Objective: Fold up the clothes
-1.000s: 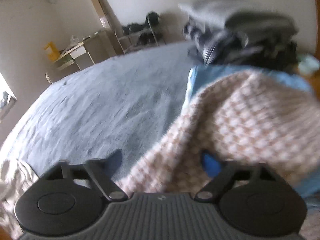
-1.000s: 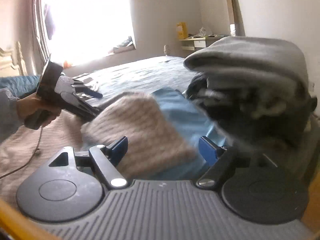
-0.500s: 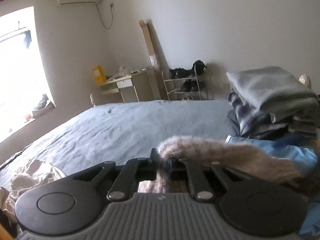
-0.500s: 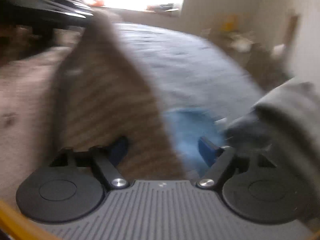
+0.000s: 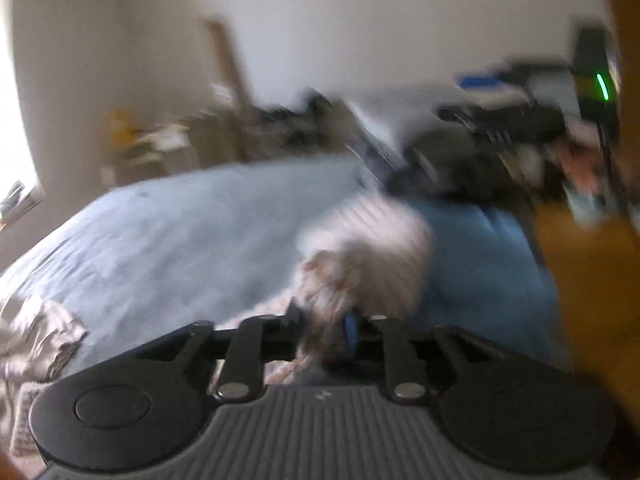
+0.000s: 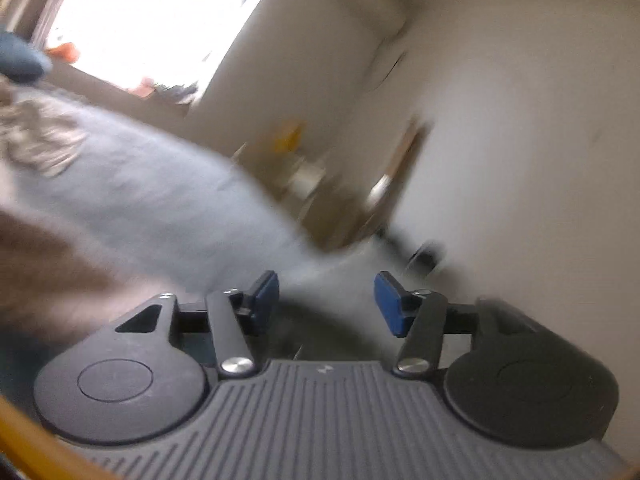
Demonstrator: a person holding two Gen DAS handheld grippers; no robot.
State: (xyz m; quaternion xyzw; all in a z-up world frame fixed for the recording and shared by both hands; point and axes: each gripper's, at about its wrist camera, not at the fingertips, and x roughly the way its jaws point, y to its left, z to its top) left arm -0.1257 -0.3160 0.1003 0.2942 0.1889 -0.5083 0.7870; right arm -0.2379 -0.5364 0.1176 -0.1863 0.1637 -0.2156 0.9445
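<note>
Gripping a pinkish knit sweater (image 5: 360, 256), the left tool (image 5: 324, 326) is seen closed in the left wrist view, with fabric pinched between its fingers and a blue pad just visible at the right finger. The sweater is bunched just ahead of the tool, over the blue bed (image 5: 168, 232). A blue garment (image 5: 480, 256) is spread right of the sweater, touching it. A dark pile of clothes (image 5: 448, 160) is seen behind that, heavily blurred. A crumpled light cloth (image 5: 36, 336) is seen at the left edge on the bed. The right tool (image 5: 516, 124) is seen far right, above the pile, blurred, with a green light beside it. A desk (image 5: 160, 148) is made out at the back wall.

Right wrist view: the frame is tilted and blurred. The right tool (image 6: 326, 300) is seen open, blue pads (image 6: 390, 304) well apart, nothing between them. The bed (image 6: 152, 196) is seen ahead and left. A brownish blur of the sweater (image 6: 44, 272) is seen at lower left, beside the tool but not held. A bright window (image 6: 160, 20) is seen upper left.
</note>
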